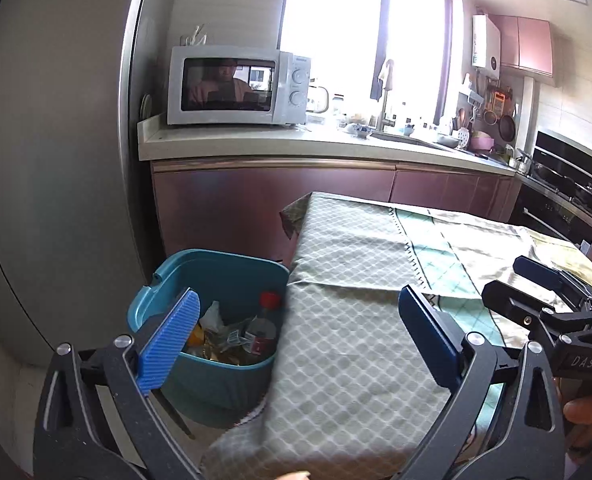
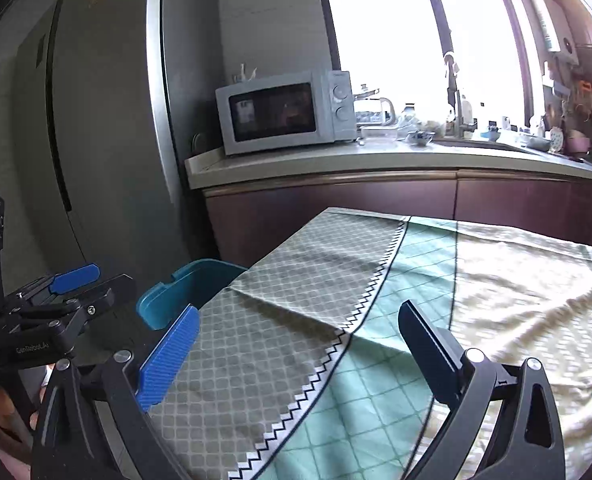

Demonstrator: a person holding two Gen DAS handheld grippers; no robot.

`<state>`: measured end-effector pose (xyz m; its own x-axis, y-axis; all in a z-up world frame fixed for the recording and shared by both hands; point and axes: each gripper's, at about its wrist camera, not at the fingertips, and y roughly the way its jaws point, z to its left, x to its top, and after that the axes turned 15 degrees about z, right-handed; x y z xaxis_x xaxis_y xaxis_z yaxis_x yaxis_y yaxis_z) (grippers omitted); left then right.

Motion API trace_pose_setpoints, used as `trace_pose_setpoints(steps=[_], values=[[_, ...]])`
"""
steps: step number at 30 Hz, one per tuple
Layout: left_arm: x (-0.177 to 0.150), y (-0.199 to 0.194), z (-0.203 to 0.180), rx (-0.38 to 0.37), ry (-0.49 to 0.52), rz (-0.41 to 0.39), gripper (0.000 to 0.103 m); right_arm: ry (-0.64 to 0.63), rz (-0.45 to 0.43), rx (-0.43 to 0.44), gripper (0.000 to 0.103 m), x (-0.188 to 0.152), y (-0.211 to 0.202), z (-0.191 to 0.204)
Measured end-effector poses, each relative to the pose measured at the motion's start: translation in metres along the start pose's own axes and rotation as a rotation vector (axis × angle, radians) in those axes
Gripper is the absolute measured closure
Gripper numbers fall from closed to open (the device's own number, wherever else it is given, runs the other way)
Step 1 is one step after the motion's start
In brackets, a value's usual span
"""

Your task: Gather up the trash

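I see a kitchen with a table (image 2: pixel 516 280) under a patchwork cloth (image 2: pixel 296 264), and behind it a counter (image 1: pixel 296 146) carrying a microwave (image 1: pixel 237 85). My left gripper (image 1: pixel 296 330) and right gripper (image 2: pixel 298 344) are both spread wide and hold nothing. The trash, with a red-capped bottle (image 1: pixel 261 326) in it, lies inside the teal bin (image 1: pixel 223 276) just beside the table's left edge.

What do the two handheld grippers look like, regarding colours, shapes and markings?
Both the left gripper and right gripper have black angular frames with silver screws and flat, ribbed blue finger pads. One body reads "DAS", the other "GenRobot.AI". No cables or sleeves show; bare fingers grip the handle.
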<state>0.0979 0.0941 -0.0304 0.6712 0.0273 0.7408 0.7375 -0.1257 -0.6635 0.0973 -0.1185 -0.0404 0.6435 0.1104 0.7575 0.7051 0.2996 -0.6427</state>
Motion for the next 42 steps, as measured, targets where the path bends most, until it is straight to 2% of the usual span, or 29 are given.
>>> trace_pose_setpoints(steps=[8,14,26,42], values=[[-0.019,-0.032,-0.028,0.042,0.036,-0.080,0.005,0.018,-0.089,-0.079,0.007,-0.027,-0.036,-0.010],[-0.027,-0.048,-0.038,0.016,0.055,-0.104,0.005,0.061,-0.143,-0.124,0.007,-0.043,-0.063,-0.020],[-0.035,-0.060,-0.063,0.011,0.093,-0.103,0.005,0.123,-0.167,-0.214,0.007,-0.072,-0.086,-0.030],[-0.041,-0.069,-0.074,0.018,0.095,-0.113,0.005,0.128,-0.170,-0.228,0.007,-0.081,-0.097,-0.032]])
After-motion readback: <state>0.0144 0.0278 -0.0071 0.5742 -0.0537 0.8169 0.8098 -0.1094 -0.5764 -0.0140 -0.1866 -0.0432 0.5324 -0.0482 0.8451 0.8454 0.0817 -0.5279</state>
